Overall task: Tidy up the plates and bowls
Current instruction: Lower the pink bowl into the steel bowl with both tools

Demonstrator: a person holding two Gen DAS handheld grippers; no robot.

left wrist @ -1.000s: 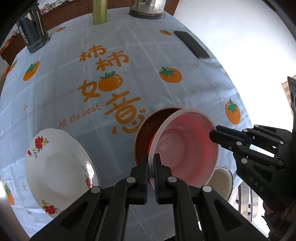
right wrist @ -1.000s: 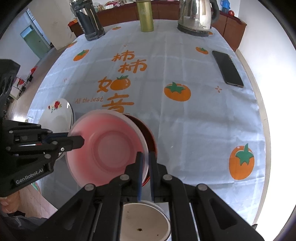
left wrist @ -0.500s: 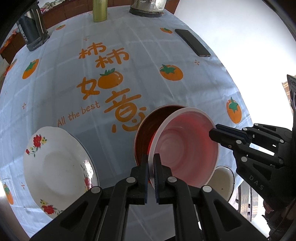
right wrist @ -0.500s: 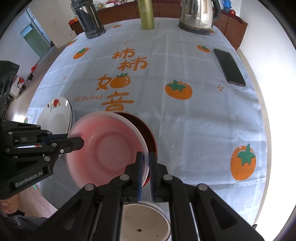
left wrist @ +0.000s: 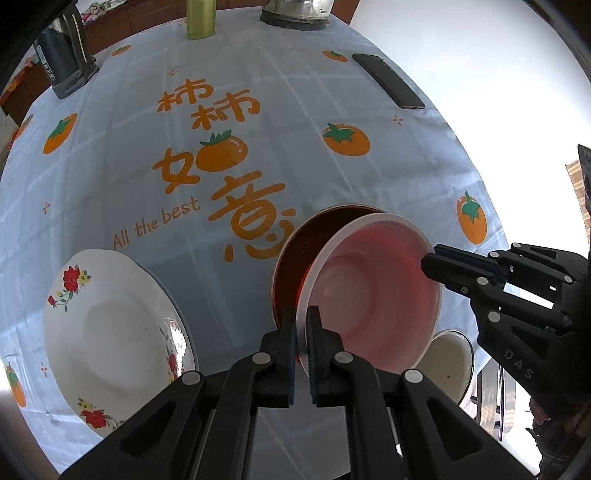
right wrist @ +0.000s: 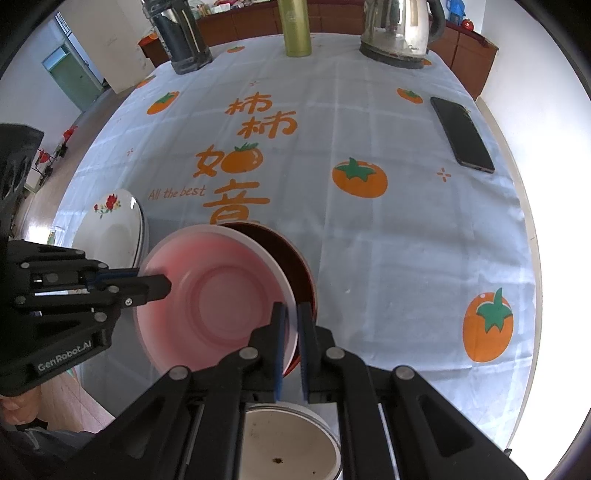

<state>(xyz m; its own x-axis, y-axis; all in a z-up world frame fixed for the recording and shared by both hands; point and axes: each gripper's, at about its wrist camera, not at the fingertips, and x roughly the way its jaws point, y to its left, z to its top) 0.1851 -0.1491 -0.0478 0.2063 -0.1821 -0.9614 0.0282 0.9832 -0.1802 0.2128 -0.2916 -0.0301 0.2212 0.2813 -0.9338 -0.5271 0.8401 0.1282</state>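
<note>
A pink bowl [left wrist: 373, 306] [right wrist: 218, 299] with a white rim is held between both grippers above a dark red-brown bowl [left wrist: 299, 254] [right wrist: 291, 266] on the table. My left gripper [left wrist: 302, 325] is shut on the pink bowl's near rim; it shows in the right wrist view [right wrist: 162, 284] at the bowl's left rim. My right gripper [right wrist: 290, 317] is shut on the opposite rim; it shows in the left wrist view [left wrist: 430, 264]. A white floral plate [left wrist: 114, 332] [right wrist: 114, 229] lies to the left. A small white bowl [left wrist: 448, 360] [right wrist: 288, 443] sits at the near table edge.
The round table [right wrist: 406, 240] has a pale blue cloth with orange persimmon prints. A black phone [right wrist: 461, 133] lies at the right. A steel kettle [right wrist: 399, 29], a green bottle [right wrist: 293, 26] and a dark jug [right wrist: 181, 37] stand at the far edge.
The view has shifted slightly; both grippers and the pink bowl have drifted a little nearer over the red-brown bowl. Both grips are unchanged.
</note>
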